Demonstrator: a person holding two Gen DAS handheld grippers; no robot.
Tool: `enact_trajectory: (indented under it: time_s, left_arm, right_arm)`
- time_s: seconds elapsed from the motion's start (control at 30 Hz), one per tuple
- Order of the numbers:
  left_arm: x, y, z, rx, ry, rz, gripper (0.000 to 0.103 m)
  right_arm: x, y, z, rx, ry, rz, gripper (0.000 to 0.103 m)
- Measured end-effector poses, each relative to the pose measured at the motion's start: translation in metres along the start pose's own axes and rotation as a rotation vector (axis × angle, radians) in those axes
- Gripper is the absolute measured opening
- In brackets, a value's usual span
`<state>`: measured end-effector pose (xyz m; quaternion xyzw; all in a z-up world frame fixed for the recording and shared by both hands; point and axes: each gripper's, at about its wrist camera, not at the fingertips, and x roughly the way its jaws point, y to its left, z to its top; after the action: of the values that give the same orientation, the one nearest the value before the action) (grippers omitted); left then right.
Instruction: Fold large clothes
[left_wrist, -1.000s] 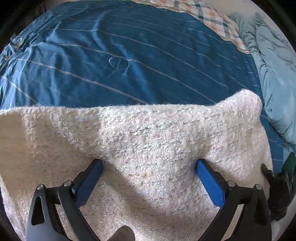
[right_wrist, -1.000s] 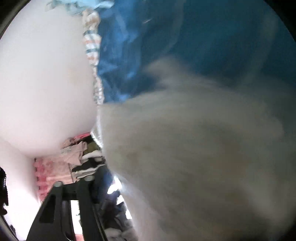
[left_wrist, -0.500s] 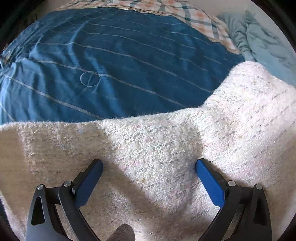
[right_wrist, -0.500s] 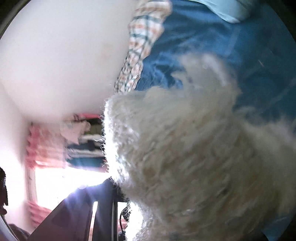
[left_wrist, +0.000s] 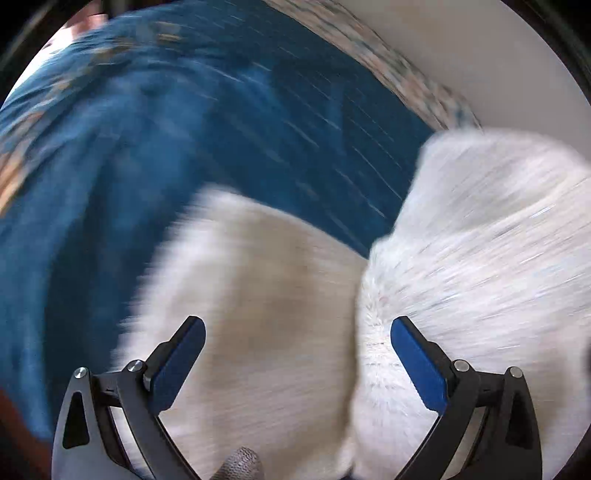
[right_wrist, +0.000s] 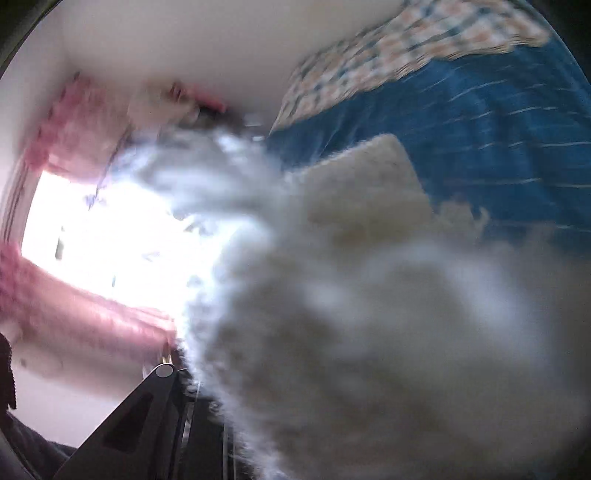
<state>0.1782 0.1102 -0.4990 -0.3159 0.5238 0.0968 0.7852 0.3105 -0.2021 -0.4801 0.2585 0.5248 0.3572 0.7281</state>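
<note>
On the bed (left_wrist: 155, 155) there's one blue striped cover, one checked sheet (right_wrist: 388, 51) along the wall edge, and one fluffy cream garment (left_wrist: 266, 302) bunched into two humps. Two grippers in play. The left gripper (left_wrist: 297, 363) hangs over the garment with its two blue pads spread wide, nothing pinched. The right gripper (right_wrist: 207, 413) is mostly buried: only one black finger shows, and the cream fuzz is clamped in it, lifted right up against the lens. Everything's pretty blurry. One bright window (right_wrist: 103, 236) with pink curtains off to the side.
</note>
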Motion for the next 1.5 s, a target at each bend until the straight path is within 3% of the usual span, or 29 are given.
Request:
enact_trajectory:
  time_s: [0.1,0.27,0.37,0.47,0.53,0.6,0.67,0.73,0.8,0.9,0.97,1.03,1.1,1.13,1.2,1.27,1.33,1.4,1.5]
  left_arm:
    - [-0.041,0.049,-0.006,-0.059,-0.048,0.069,0.102]
    - [-0.084,0.128,-0.027,-0.184,-0.070,0.196,0.102]
    - [-0.094,0.148,-0.032,-0.230,-0.073,0.240,0.102]
    - [-0.105,0.152,-0.029,-0.241,-0.086,0.261,0.102]
    - [-0.117,0.155,-0.023,-0.232,-0.099,0.249,0.102]
    - [-0.125,0.148,-0.012,-0.211,-0.119,0.218,0.102]
    - [-0.137,0.134,-0.002,-0.185,-0.141,0.165,0.102]
    - [-0.142,0.116,0.010,-0.151,-0.163,0.133,0.102]
    - [-0.140,0.097,0.021,-0.100,-0.177,0.105,0.102]
    - [-0.117,0.076,0.026,-0.025,-0.156,0.092,0.102]
    - [-0.083,0.065,0.016,0.046,-0.087,0.131,0.102]
    - [-0.051,0.060,-0.001,0.122,-0.004,0.219,0.102]
    - [0.000,0.069,-0.038,0.180,0.168,0.293,0.103]
    - [0.013,0.075,-0.054,0.178,0.217,0.286,0.103]
    - [0.011,0.080,-0.068,0.164,0.223,0.285,0.103]
    - [-0.014,0.085,-0.071,0.129,0.180,0.284,0.102]
    - [-0.047,0.093,-0.069,0.030,0.112,0.281,0.102]
    - [-0.077,0.108,-0.073,-0.130,0.057,0.224,0.102]
    - [-0.076,0.129,-0.086,-0.366,0.096,0.056,0.102]
  right_arm:
    - [0.058,0.028,-0.024,-0.070,0.098,-0.020,0.024]
    - [0.153,0.055,-0.098,-0.191,0.262,-0.100,0.025]
    - [0.202,0.050,-0.131,-0.220,0.345,-0.156,0.026]
    - [0.221,0.054,-0.155,-0.267,0.384,-0.211,0.030]
    - [0.221,0.064,-0.156,-0.304,0.401,-0.243,0.035]
    - [0.211,0.080,-0.145,-0.313,0.445,-0.222,0.051]
    - [0.188,0.089,-0.136,-0.287,0.491,-0.155,0.077]
    - [0.168,0.096,-0.129,-0.228,0.516,-0.080,0.078]
    - [0.144,0.089,-0.114,-0.090,0.526,0.003,0.078]
    - [0.111,0.060,-0.101,0.016,0.483,-0.039,0.077]
    - [0.086,0.035,-0.096,0.061,0.424,-0.099,0.077]
    - [0.071,0.000,-0.091,0.120,0.401,-0.196,0.077]
    - [0.065,-0.023,-0.084,0.154,0.382,-0.261,0.077]
    - [0.065,-0.035,-0.080,0.164,0.378,-0.286,0.077]
    - [0.064,-0.050,-0.071,0.193,0.394,-0.325,0.077]
    - [0.068,-0.063,-0.057,0.213,0.399,-0.316,0.077]
    - [0.064,-0.073,-0.047,0.222,0.375,-0.318,0.077]
    - [0.062,-0.081,-0.046,0.247,0.369,-0.307,0.077]
    - [0.059,-0.082,-0.048,0.285,0.369,-0.287,0.077]
